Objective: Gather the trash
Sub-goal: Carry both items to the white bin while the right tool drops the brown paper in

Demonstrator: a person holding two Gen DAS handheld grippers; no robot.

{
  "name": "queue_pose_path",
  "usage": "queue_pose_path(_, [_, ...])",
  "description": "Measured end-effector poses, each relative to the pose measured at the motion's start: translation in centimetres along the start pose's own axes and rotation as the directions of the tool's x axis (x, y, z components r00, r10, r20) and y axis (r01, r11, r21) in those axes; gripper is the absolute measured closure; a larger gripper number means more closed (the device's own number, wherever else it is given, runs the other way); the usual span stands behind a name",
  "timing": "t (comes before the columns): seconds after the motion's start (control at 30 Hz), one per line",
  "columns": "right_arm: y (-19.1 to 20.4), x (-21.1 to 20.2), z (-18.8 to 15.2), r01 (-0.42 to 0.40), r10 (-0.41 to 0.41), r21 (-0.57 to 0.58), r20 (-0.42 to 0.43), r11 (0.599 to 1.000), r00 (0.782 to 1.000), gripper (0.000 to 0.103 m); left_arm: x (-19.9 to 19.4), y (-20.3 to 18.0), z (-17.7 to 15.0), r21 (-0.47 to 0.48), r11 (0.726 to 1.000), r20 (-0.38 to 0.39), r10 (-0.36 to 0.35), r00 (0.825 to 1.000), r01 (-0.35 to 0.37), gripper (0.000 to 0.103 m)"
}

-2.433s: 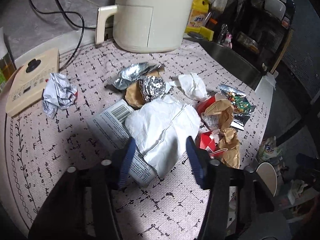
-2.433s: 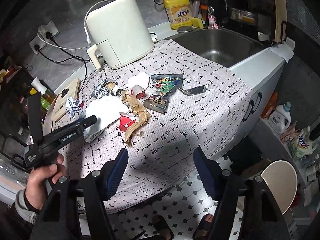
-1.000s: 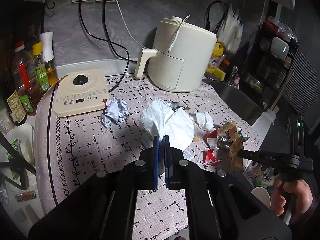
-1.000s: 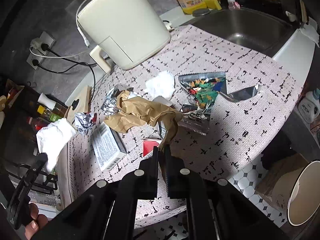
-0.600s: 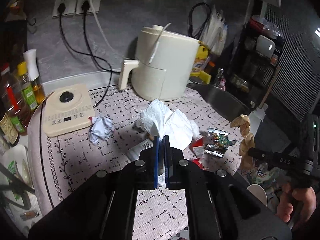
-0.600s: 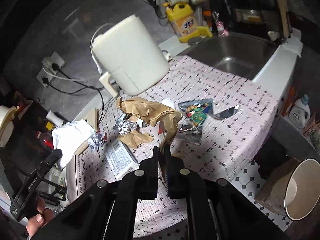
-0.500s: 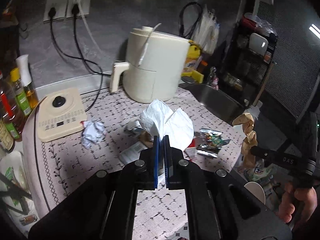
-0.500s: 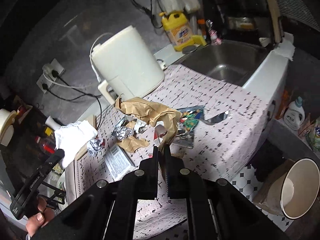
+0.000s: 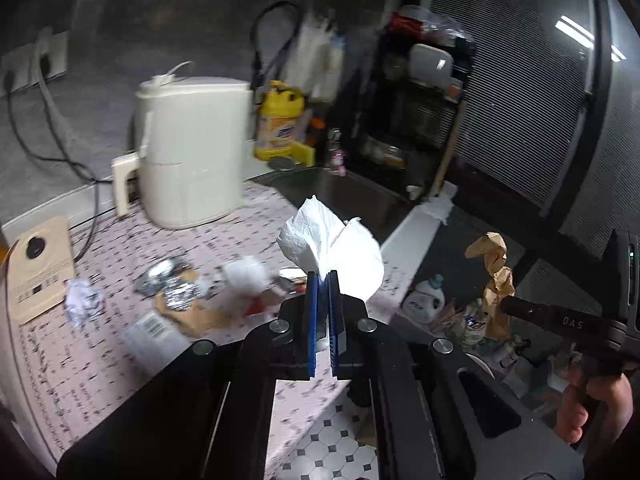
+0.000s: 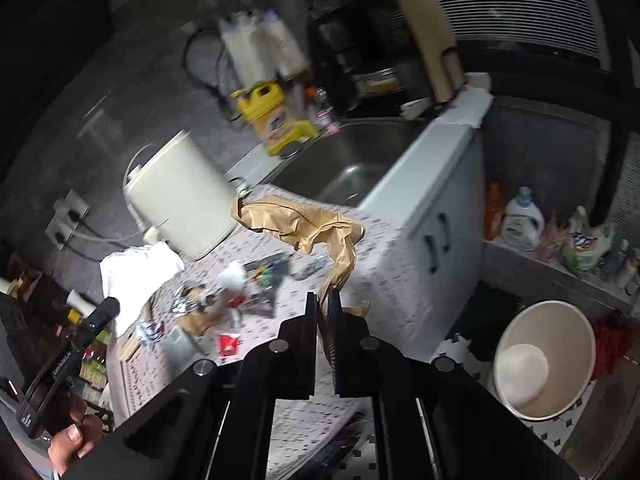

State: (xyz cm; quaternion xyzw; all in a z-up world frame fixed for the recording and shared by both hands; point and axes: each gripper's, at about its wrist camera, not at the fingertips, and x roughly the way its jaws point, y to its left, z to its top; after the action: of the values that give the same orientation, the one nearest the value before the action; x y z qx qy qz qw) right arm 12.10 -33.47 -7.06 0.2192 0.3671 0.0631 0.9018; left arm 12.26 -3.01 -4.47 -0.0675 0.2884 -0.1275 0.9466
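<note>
Clamping a crumpled white tissue [image 9: 332, 240], the left gripper [image 9: 323, 280] has its blue pads pressed together on the paper's lower edge, so the tissue fans upward toward twelve o'clock of the fingertips, clear of the counter. Across in the right wrist view the same tissue [image 10: 136, 272] shows at about nine o'clock, above the left gripper's black body.

The right gripper [image 10: 324, 300] is clenched on a crumpled brown paper bag [image 10: 304, 224], which rises from the pads and spreads toward eleven o'clock, lifted off the patterned counter mat [image 10: 384, 280]. From the left wrist camera that bag [image 9: 494, 276] hangs at three o'clock, beyond the counter edge, with the person's hand [image 9: 592, 408] gripping the tool's handle at four o'clock.

On the mat more trash lies blurred: a foil ball [image 9: 176, 292] at nine o'clock of the left fingertips, a crumpled paper wad [image 9: 82, 300] further out the same way, a flat printed packet [image 9: 150, 328] at eight o'clock, and a red wrapper [image 10: 228, 344] at eight o'clock of the right fingertips.

A cream air fryer [image 9: 192, 152] stands at eleven o'clock in the left view. A round bin [image 10: 544, 356] sits on the tiled floor at four o'clock of the right gripper, open end facing the camera.
</note>
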Motion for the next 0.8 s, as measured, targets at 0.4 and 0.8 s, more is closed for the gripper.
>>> queue_pose_path(0.4, [-19.3,-4.6,-0.4,0.225,-0.224,0.181,-0.028,0.957,0.974,0.097,7.4,-14.4,-2.6,0.048,0.983,-0.103,-0.171,0.98,0.177,0.097])
queue_pose_path(0.8, [-32.2,1.4,-4.5,0.305,-0.248,0.204,-0.264,0.93,0.932,0.091,14.2,-21.8,-8.7,0.049,0.981,-0.27,-0.17,0.948,0.19,0.097])
